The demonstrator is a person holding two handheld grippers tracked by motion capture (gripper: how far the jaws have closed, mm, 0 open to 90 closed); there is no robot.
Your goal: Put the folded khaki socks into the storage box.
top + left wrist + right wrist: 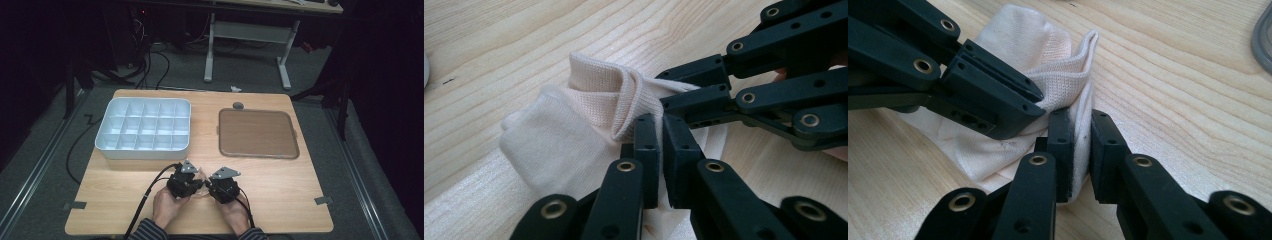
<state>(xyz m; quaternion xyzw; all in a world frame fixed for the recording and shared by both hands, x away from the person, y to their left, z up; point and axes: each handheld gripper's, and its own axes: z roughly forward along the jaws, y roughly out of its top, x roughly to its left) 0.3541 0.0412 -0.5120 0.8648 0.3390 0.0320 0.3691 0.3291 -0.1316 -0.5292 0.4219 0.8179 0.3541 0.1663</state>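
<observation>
Lying crumpled, cream knit sock (pixel 574 130); ribbed cuff folded; both tools pinch it.

I'm seeing a white divided tray (pixel 143 129) sitting far-left on the wooden table (pixel 280 185), w/ a brown mat (pixel 257 133) lying far-right, well apart. A small grey disc (pixel 238 105) is resting just beyond the mat's back edge.

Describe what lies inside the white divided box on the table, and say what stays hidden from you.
The white divided box shows bare compartments with nothing visible in them in the high view. The near wall hides part of the front row's floors.
</observation>
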